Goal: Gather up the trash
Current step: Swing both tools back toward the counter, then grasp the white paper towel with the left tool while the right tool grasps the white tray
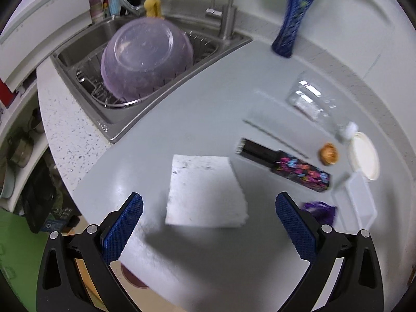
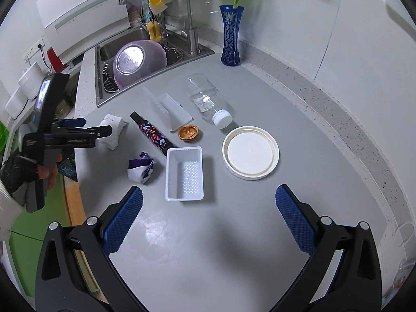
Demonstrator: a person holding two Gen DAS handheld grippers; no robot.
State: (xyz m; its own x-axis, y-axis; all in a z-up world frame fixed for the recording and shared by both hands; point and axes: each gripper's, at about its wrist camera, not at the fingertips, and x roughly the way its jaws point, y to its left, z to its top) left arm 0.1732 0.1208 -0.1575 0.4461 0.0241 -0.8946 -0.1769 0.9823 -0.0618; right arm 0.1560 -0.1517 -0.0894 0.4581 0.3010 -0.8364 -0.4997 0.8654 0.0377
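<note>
A folded white paper towel [image 1: 205, 189] lies on the grey counter, just ahead of my open left gripper [image 1: 209, 202]; it also shows in the right wrist view [image 2: 112, 130], where the left gripper [image 2: 102, 131] hovers right over it. My right gripper [image 2: 209, 200] is open and empty above the counter. Ahead of it lie a small white plastic tray [image 2: 185, 173], a crumpled purple-and-white wrapper [image 2: 140, 167], a black patterned stick pack [image 2: 153, 134], a walnut shell [image 2: 189, 132], a round white lid [image 2: 251, 153], a clear plastic bottle [image 2: 208, 101] on its side and a clear plastic box [image 2: 171, 109].
A sink [image 2: 109, 96] with a purple bowl [image 2: 139, 62] upside down on a rack is at the back left. A blue vase [image 2: 231, 36] stands at the back by the wall. The counter's edge runs along the left, with a drop to the floor [image 2: 39, 234].
</note>
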